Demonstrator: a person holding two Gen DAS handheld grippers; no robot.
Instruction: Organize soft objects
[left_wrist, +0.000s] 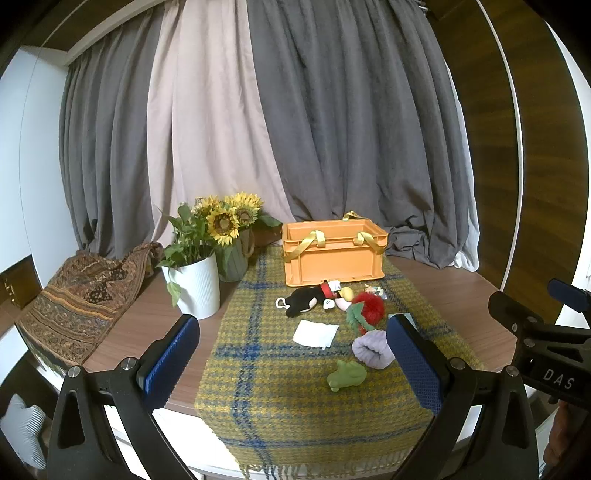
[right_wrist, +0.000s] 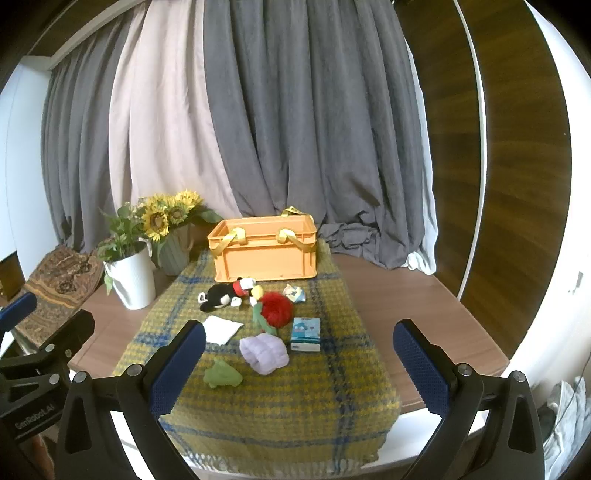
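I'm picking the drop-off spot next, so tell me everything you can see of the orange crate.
The orange crate is a rectangular, hard-looking plastic bin with a rim and ribbed walls, standing upright and open-topped at the far end of the plaid cloth, in front of the curtains. Two yellow strap handles hang over its near wall; a third strap shows behind. What can be seen of its inside looks empty. The black plush toy lies just before it; contact is unclear.

Woven wool blanket, smooth plastic crate, wood-grain table
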